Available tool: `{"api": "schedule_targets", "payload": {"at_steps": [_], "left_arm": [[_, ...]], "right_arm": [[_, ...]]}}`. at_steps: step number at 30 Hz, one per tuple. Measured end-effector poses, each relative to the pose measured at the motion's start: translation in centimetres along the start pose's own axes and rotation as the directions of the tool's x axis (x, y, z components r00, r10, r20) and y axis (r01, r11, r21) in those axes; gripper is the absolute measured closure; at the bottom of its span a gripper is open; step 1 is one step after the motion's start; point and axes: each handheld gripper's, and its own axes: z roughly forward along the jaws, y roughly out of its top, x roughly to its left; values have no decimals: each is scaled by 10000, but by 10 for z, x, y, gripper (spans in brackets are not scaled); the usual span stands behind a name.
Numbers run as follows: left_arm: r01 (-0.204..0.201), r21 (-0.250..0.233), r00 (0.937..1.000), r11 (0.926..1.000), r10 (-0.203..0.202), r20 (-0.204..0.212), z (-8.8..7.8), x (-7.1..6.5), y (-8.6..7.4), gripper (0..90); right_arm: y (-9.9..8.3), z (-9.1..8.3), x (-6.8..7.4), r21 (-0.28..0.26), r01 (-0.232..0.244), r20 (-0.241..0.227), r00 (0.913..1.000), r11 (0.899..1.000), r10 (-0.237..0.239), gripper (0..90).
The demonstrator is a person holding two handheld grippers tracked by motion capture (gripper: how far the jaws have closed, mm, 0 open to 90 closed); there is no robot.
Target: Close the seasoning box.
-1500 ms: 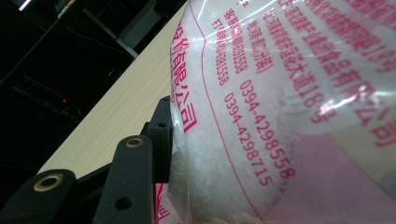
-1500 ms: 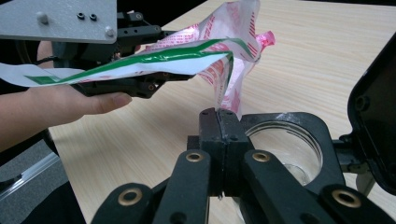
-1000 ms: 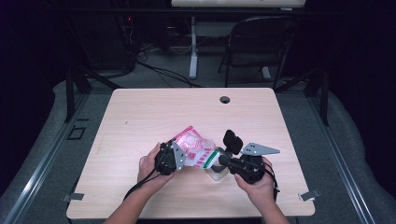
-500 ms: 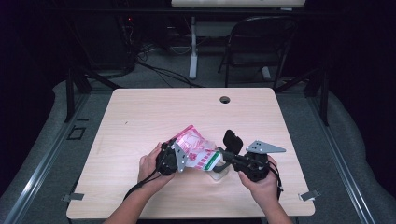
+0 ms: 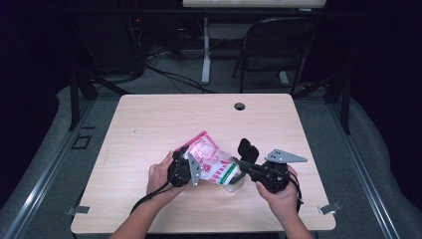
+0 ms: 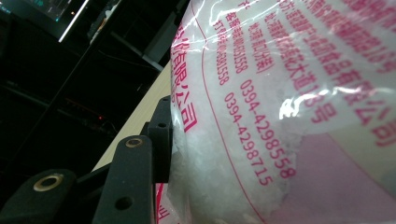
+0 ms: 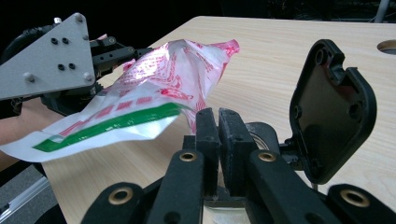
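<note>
One plastic bag [image 5: 211,162] of white granules, clamped in left gripper [image 5: 185,169] above table [image 5: 149,124], tilted toward small clear container [image 5: 233,183] beside right gripper [image 5: 249,167], jaws together, empty; pouring step, next needing mouth opened over container.

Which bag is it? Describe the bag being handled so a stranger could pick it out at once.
Start at the light wooden table and look to its near edge, between the person's two hands. There the left gripper grips a clear plastic bag of white grains, printed with pink lettering and a green stripe near one end. Nothing else on the table carries colour: the grippers are black and grey.
</note>
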Motion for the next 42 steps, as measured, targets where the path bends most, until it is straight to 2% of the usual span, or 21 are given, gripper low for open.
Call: {"api": "schedule_targets", "payload": {"at_steps": [9, 12, 25, 33, 35, 39, 42], "left_arm": [[-134, -6, 9998, 9999, 134, -121, 0, -1, 0, 586], [-90, -14, 9998, 10000, 89, -184, 1, -1, 0, 587], [-28, 97, 9998, 9999, 30, -201, 3, 2, 0, 588], [-65, 93, 9998, 9999, 66, -186, 3, 4, 0, 588], [-29, 83, 9998, 10000, 30, -186, 3, 3, 0, 588], [-19, 83, 9998, 10000, 20, -182, 4, 4, 0, 589], [-34, 165, 9999, 9999, 36, -147, 4, 5, 0, 589]], "right_arm": [[3, -2, 3, -165, 96, -84, 9999, 9998, -97, 829], [3, -1, 4, -150, -18, -166, 9999, 9999, 15, 818], [2, 1, 6, -39, 0, -325, 9995, 10000, -1, 802], [2, 2, 5, 188, 294, -342, 9990, 9994, -287, 769], [3, 0, 4, 301, 439, -166, 9989, 9986, -434, 761], [3, -1, 1, 362, 401, -202, 9990, 9985, -394, 750], [3, 1, 3, 530, 599, -111, 9982, 9968, -594, 738]]}}
